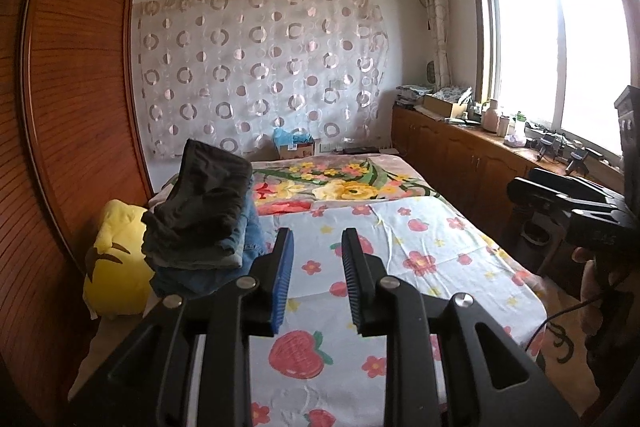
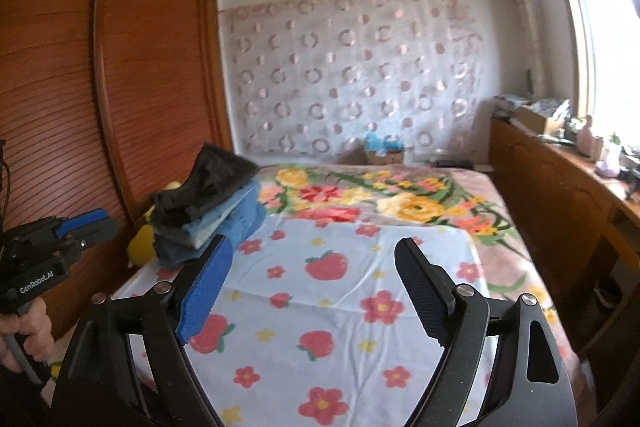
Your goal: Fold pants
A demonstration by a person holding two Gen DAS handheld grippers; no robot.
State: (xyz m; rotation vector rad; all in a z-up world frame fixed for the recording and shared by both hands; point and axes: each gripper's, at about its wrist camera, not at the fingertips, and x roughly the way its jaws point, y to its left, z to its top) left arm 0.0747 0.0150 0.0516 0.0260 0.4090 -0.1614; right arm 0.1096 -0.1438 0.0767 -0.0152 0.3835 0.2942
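Both tongs empty above bed (image 1: 420, 227): left tongs (image 1: 318, 239) narrowly parted, right tongs (image 2: 316, 263) gaping. Pants (image 1: 208, 195) topping folded stack (image 1: 200, 267) at bed's left edge, near wardrobe (image 1: 72, 87). Probably between garments. Best reach low, pinch one layer only, avoid toppling stack.

pants (image 1: 204, 203) | dark, folded | topmost on clothes stack, bed's left edge
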